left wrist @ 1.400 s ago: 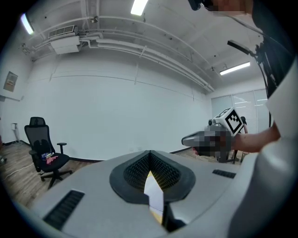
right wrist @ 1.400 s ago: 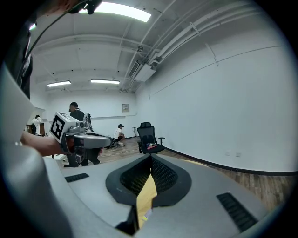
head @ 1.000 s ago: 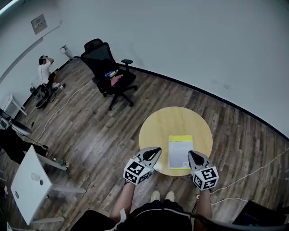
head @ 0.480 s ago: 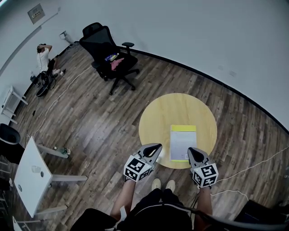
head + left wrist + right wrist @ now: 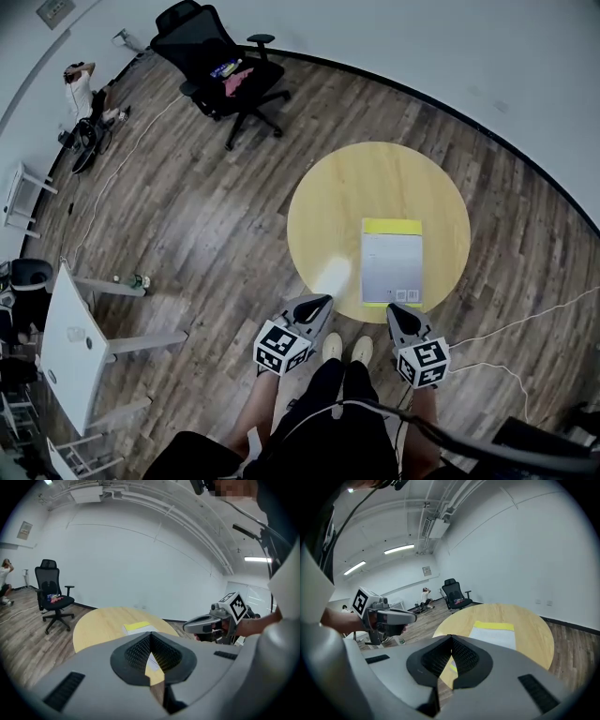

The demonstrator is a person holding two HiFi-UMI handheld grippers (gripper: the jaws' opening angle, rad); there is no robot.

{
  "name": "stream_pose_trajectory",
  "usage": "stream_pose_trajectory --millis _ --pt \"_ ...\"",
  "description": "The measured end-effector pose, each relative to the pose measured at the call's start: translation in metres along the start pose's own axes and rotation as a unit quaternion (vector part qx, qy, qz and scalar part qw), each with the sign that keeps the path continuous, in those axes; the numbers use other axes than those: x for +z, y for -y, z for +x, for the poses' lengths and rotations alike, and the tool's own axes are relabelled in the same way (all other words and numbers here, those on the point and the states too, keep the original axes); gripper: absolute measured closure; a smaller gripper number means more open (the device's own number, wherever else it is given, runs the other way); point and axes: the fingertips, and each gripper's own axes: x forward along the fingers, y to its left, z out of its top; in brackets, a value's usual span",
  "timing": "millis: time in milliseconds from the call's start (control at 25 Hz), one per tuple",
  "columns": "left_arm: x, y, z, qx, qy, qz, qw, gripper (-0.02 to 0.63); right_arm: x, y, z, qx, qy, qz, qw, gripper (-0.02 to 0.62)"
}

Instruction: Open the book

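A closed book [image 5: 392, 264] lies flat on the round yellow table [image 5: 337, 202]. It has a pale cover with a yellow band at its far end. Both grippers hover at the table's near rim, apart from the book. My left gripper [image 5: 324, 301] is shut and empty, to the near left of the book. My right gripper [image 5: 393, 310] is shut and empty, just short of the book's near edge. In the left gripper view the shut left gripper [image 5: 150, 637] points at the book [image 5: 137, 626]. The right gripper view shows the right gripper [image 5: 451, 641] shut, the book [image 5: 494, 633] beyond it.
A black office chair [image 5: 217, 70] stands far back left on the wooden floor. A white table [image 5: 70, 342] is at the left. A person [image 5: 77, 89] sits on the floor by the far wall. Cables [image 5: 506, 328] trail on the right. My feet [image 5: 345, 349] are under the table's near rim.
Both grippers have sunk and now hang at the table's near rim. The head view has tipped further down, so table and book sit higher in it. The book has not moved.
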Motion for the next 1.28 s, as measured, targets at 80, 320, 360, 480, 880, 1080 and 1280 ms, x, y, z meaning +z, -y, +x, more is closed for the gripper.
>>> stream_pose_trajectory --millis 80,320,360,480,880,1080,1280 --pt "-0.020 0.003 0.004 -0.003 -0.011 -0.011 0.9999 0.604 -0.022 -0.001 0.003 0.004 -0.014 0.010 1.000 0.589" --pt "-0.064 0.005 0.009 -0.007 -0.032 -0.033 0.9989 0.604 -0.062 -0.001 0.013 0.006 -0.040 0.024 0.999 0.589" --pt "-0.065 0.006 0.008 -0.007 -0.032 -0.034 0.9989 0.604 -0.062 -0.002 0.014 0.007 -0.040 0.023 0.999 0.589" --pt "-0.062 0.003 0.003 -0.003 -0.028 -0.036 0.9990 0.605 -0.058 -0.006 0.019 0.010 -0.039 0.017 0.999 0.589" --pt "-0.056 -0.002 -0.006 0.006 -0.019 -0.033 0.9992 0.604 -0.057 -0.010 0.062 0.022 -0.057 0.017 0.998 0.589" --pt "-0.058 -0.009 -0.017 0.021 -0.018 -0.039 0.9988 0.606 -0.056 -0.016 0.078 0.036 -0.062 0.011 0.997 0.589" --pt "-0.064 -0.027 -0.030 0.044 -0.014 -0.053 0.9975 0.604 -0.056 -0.025 0.093 0.049 -0.071 0.002 0.996 0.589"
